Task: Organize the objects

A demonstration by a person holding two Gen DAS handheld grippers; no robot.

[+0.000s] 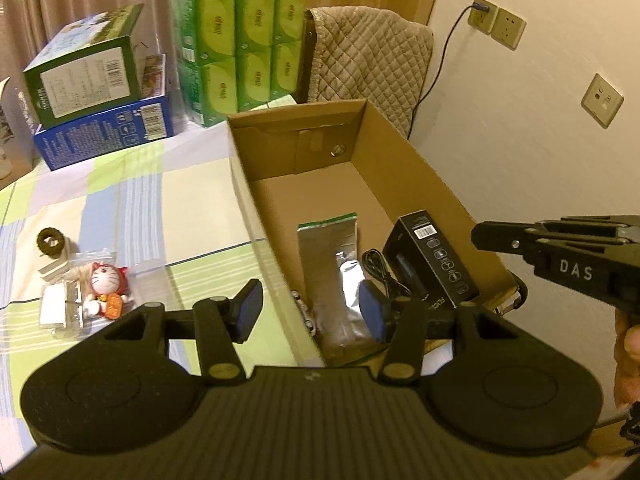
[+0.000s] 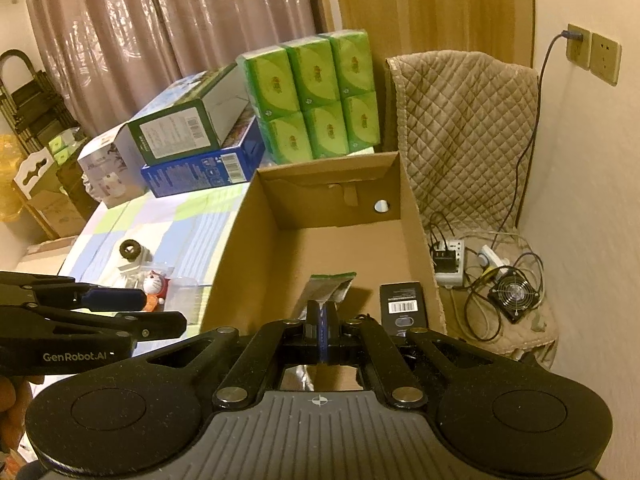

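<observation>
An open cardboard box point(image 1: 400, 140) stands on the checked tablecloth. In it lie a silver pouch point(image 1: 328, 248), a black carton point(image 1: 432, 260) and a black cable point(image 1: 378, 266). My left gripper point(image 1: 311, 312) hovers over the box's near left wall, open, with nothing between its blue pads point(image 1: 248, 308). On the cloth to its left are a bagged cat toy point(image 1: 104, 284), a flat white item point(image 1: 54, 308) and a dark ring on a white piece point(image 1: 50, 242). My right gripper point(image 2: 322, 320) is shut and empty above the pouch point(image 2: 328, 284), next to the carton point(image 2: 404, 304). It also shows at the right edge of the left wrist view, right gripper point(image 1: 480, 236).
Green tissue packs point(image 1: 240, 48) and a green carton point(image 1: 84, 76) on a blue carton point(image 1: 104, 132) stand at the table's back. A chair with a quilted cover point(image 1: 372, 56) sits behind the box. On its seat are a power strip point(image 2: 450, 264) and a small fan point(image 2: 514, 296).
</observation>
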